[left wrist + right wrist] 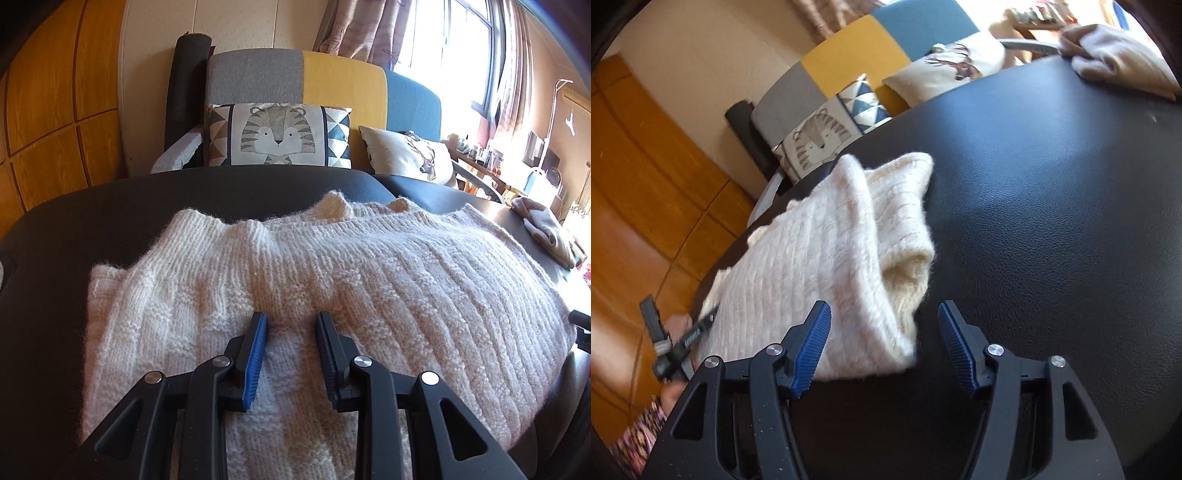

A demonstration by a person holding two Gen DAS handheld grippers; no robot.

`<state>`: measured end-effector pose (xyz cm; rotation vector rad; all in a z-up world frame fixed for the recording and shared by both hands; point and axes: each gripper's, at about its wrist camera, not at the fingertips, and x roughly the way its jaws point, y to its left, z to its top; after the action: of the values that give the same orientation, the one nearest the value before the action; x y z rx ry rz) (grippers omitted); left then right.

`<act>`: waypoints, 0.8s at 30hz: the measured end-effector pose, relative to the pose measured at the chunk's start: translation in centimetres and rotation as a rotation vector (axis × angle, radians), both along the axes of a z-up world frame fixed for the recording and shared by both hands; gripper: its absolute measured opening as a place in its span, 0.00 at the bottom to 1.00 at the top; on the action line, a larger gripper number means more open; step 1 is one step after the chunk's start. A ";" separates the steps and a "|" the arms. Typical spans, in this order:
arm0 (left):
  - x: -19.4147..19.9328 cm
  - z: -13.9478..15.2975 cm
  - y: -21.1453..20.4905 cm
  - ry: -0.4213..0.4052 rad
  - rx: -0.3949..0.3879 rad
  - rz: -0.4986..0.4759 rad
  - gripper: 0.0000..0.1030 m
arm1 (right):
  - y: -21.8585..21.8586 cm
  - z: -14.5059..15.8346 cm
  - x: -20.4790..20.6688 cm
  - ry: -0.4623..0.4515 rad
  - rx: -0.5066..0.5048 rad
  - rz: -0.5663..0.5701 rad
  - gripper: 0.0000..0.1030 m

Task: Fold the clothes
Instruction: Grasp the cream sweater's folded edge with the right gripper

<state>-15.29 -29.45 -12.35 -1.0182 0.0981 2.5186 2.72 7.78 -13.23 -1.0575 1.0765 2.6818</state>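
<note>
No legible text, label, brand or number anywhere. White lettering on the black handheld device (pixel 698 328): too blurred to read.

Cream knit sweater (pixel 827 258) folded on black table (pixel 1052 203), right gripper (pixel 884 347) fingers spread beside it

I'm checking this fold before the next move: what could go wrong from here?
1. The cream knit sweater is thick and fluffy; its rolled edge may spring open.
2. Both the left gripper and the right gripper are open, so nothing pins the layers.
3. The black leather-like tabletop looks smooth; the sweater could slide.
</note>
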 end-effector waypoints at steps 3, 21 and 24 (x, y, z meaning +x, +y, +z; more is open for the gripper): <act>-0.2 0.0 -0.2 -0.007 0.014 -0.002 0.27 | 1.5 -0.7 -1.4 0.027 -0.103 -0.052 0.62; -0.6 -0.1 -1.2 -0.051 0.079 0.001 0.28 | 1.4 -1.7 -5.5 0.010 -0.159 -0.059 0.22; 0.1 0.5 -0.9 -0.080 0.123 -0.001 0.27 | 1.5 -1.3 -3.8 0.046 -0.246 -0.066 0.21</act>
<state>-15.20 -30.34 -11.83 -1.0671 -0.0788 2.4454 -1.07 9.33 -14.49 -0.9764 1.4533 2.5832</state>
